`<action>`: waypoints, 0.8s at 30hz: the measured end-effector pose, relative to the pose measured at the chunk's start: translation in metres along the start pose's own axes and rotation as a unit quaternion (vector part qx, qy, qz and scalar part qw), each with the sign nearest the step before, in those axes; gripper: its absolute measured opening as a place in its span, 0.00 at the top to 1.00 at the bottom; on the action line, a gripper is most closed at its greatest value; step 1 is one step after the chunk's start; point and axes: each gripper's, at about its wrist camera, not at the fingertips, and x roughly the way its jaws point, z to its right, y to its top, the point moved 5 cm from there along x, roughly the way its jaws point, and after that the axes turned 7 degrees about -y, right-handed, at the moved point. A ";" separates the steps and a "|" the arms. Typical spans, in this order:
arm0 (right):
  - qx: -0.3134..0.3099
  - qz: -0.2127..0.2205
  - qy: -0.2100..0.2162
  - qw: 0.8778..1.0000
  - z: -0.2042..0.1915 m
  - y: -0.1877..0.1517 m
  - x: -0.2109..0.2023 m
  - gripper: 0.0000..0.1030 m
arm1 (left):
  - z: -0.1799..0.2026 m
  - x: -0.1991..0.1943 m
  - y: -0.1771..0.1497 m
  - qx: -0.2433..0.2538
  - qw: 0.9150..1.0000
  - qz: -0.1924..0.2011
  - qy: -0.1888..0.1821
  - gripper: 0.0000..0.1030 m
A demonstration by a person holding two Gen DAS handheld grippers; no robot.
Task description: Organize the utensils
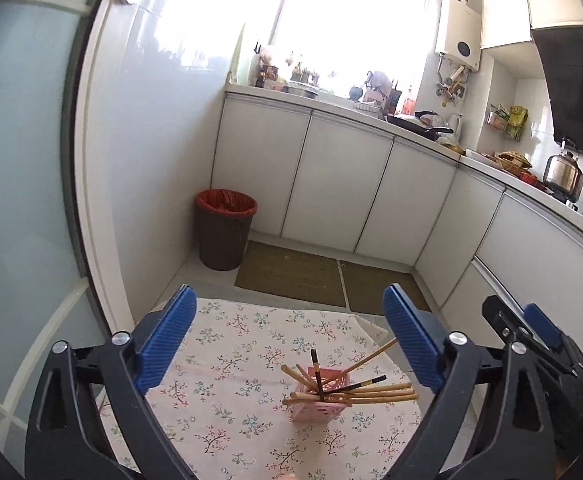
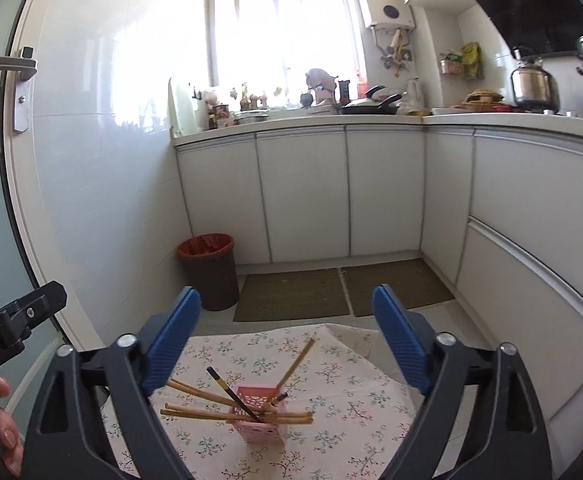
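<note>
1. Now both grippers hang above the bench (image 1: pixel 219 344), its floral cloth spread under them.
2. Left gripper (image 1: pixel 291 344): blue fingers (image 1: pixel 165 340) stand wide apart, nothing between them.
3. Right gripper (image 2: pixel 287 340): fingers (image 2: pixel 173 340) likewise spread wide, gripping nothing.
4. The pink holder (image 1: pixel 319 410) stands upright on the cloth, at about five o'clock in the left view, near six o'clock in the right view.
5. Chopsticks (image 1: pixel 375 394) sit in the holder, fanned out and leaning over its rim; most are tan, a couple dark.
6. A hand (image 2: pixel 3 436) shows at eight o'clock in the right view.
7. Beyond the bench, a bin (image 2: pixel 209 272) with a red liner stands on the floor at eleven o'clock.
</note>
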 end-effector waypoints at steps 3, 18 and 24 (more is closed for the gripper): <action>0.004 0.011 -0.037 0.999 0.015 -0.009 -0.033 0.06 | 0.017 -0.021 -0.011 0.026 0.999 -0.001 0.031 0.07; 0.003 -0.087 -0.117 0.989 0.067 -0.079 -0.113 0.06 | 0.054 -0.090 -0.090 0.066 0.995 -0.048 0.052 0.07; 0.010 -0.077 -0.121 0.990 0.074 -0.075 -0.126 0.06 | 0.058 -0.099 -0.089 0.075 0.994 -0.044 0.065 0.07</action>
